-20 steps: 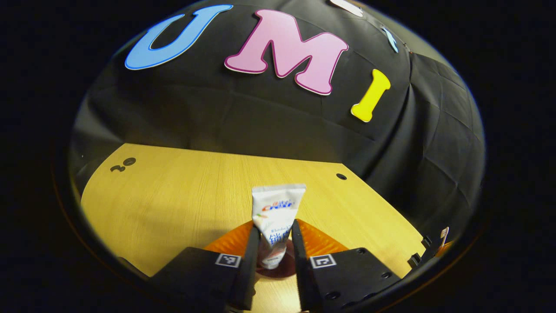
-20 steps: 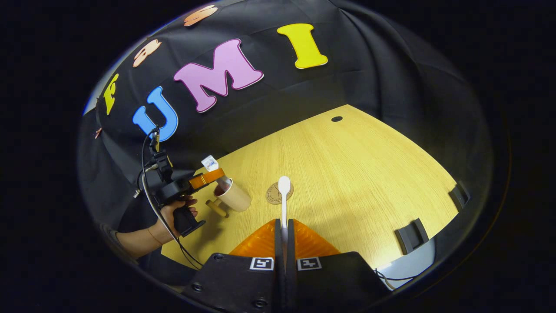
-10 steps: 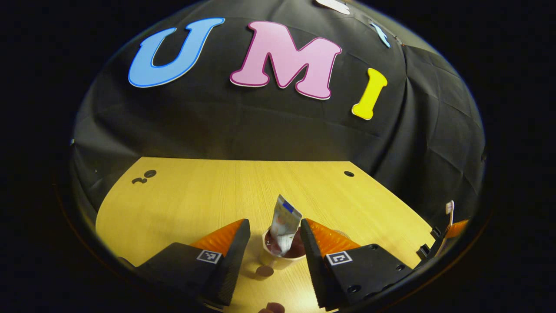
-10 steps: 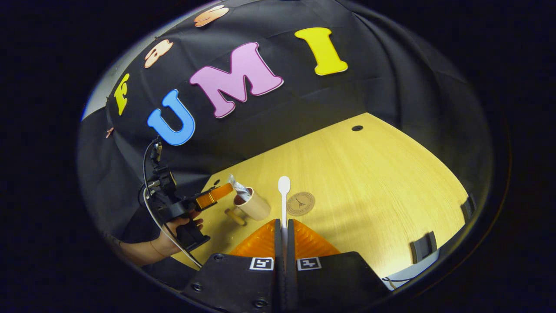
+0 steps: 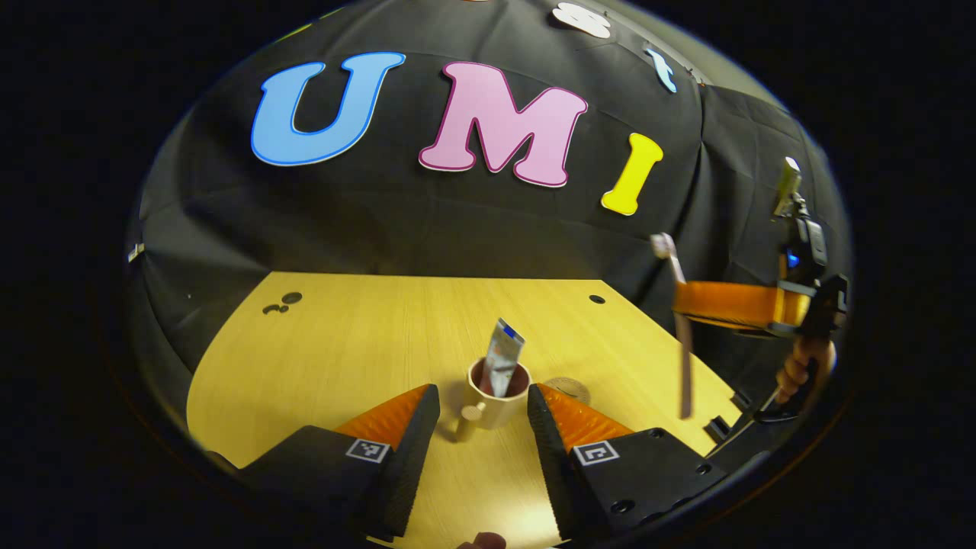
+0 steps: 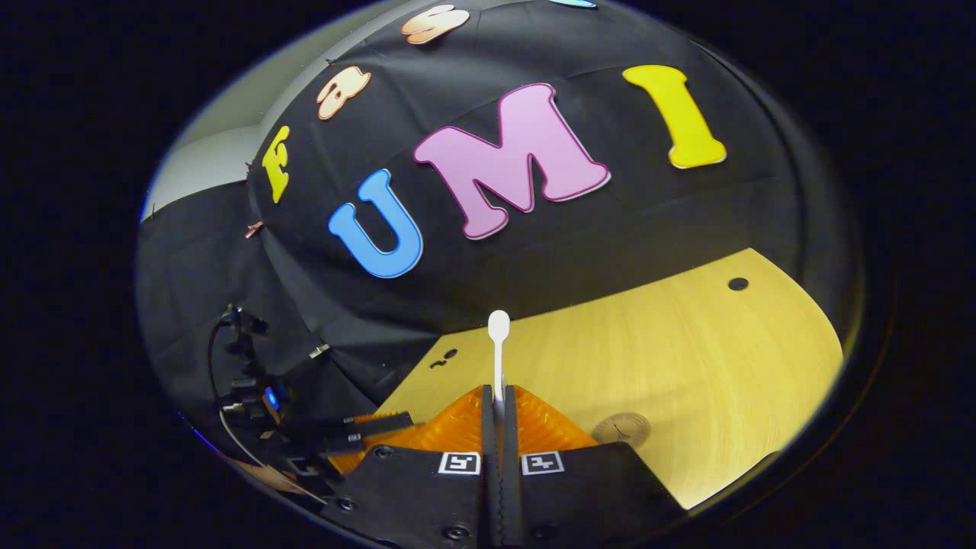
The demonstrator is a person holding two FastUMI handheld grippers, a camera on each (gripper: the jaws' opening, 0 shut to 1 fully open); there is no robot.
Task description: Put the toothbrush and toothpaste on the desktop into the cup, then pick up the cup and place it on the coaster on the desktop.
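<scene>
Black cloth backs a pale wooden surface (image 5: pixel 343 335) on which the cup (image 5: pixel 497 396) stands, the toothpaste (image 5: pixel 503 362) already propped upright inside it, leaning on the rim. The left gripper (image 5: pixel 482 427) is held just near of the cup with its fingers released and spread wide, the cup seen between them. The toothbrush (image 6: pixel 498 347) is clenched in the right gripper (image 6: pixel 499 412), head up, and is carried high at the right of the cup, presumably so it can be lowered in handle first. The coaster (image 5: pixel 568 389) lies flat just right of the cup. The standing toothpaste narrows the opening.
</scene>
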